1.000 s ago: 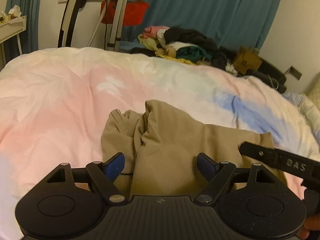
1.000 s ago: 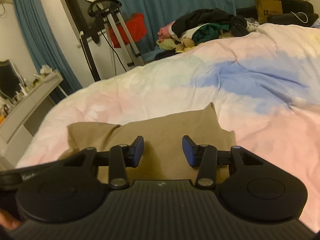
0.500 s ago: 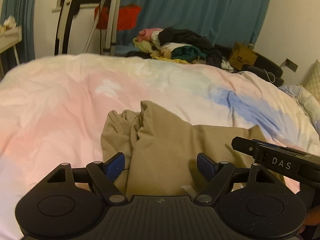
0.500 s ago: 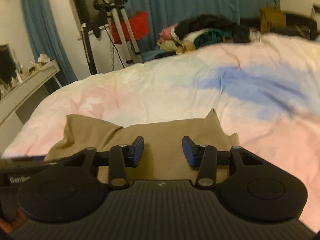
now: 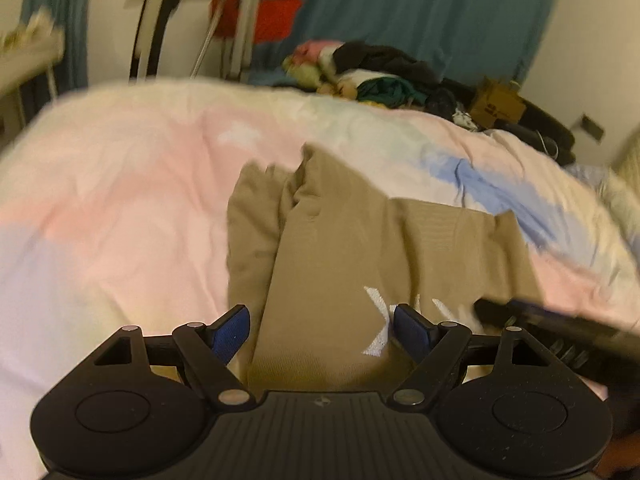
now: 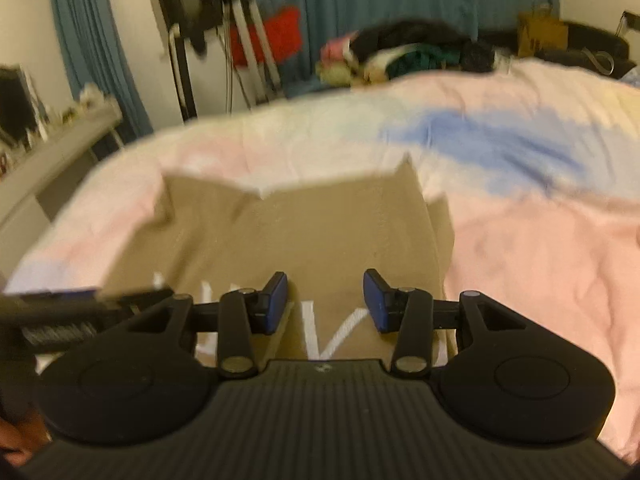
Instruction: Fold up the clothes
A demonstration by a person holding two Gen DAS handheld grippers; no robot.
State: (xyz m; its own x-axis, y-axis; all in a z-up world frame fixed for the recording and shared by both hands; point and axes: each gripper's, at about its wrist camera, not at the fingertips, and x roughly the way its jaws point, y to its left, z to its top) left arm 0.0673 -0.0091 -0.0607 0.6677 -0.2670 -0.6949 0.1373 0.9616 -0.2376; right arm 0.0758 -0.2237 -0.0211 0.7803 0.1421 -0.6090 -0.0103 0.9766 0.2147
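Observation:
A tan garment (image 5: pixel 360 248) with white embroidered lettering (image 5: pixel 378 320) lies partly folded on the pastel duvet (image 5: pixel 120 200). My left gripper (image 5: pixel 322 330) hovers open over its near edge, blue pads wide apart with nothing between them. In the right wrist view the same tan garment (image 6: pixel 304 224) spreads ahead, white lettering (image 6: pixel 328 332) showing at its near edge. My right gripper (image 6: pixel 326 300) is open above it, holding nothing. Each gripper's black body shows at the side of the other view. Both views are blurred by motion.
A heap of loose clothes (image 5: pixel 360 76) sits beyond the bed's far edge by teal curtains (image 5: pixel 420 8). A stand with a red item (image 6: pixel 276 36) and a grey shelf (image 6: pixel 52 148) are at the left. A brown paper bag (image 5: pixel 496 106) is at the right.
Both grippers have drawn back and risen from the tan garment, so more of it and its white lettering show now. Both stay open.

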